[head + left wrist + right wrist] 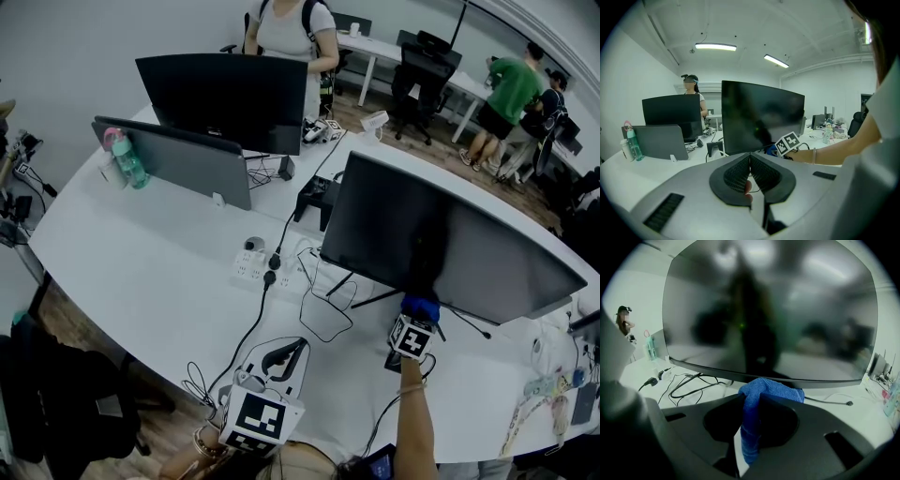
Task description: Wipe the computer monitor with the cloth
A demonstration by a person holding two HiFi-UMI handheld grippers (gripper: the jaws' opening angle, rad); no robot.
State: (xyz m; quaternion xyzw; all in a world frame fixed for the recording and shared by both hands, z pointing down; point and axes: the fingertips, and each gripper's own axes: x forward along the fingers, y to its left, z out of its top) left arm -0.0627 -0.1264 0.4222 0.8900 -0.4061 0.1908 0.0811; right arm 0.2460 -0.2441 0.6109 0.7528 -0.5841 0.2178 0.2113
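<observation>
Cloth (771, 389) is being pinched by right tongs (751, 398) at monitor's (768, 310) bottom edge; left tongs (750, 159) are hovering pressed together over desk's (159, 272) front edge.

I count three monitors (441, 239) on this table (141, 253), two grippers (286, 358), one blue cloth (420, 307), two bottles (129, 159), and three people (286, 28) farther back.

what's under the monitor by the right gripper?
Looped black cables on the white table, and the blue cloth in the right gripper at the monitor's lower edge. The screen covers most of its stand.
</observation>
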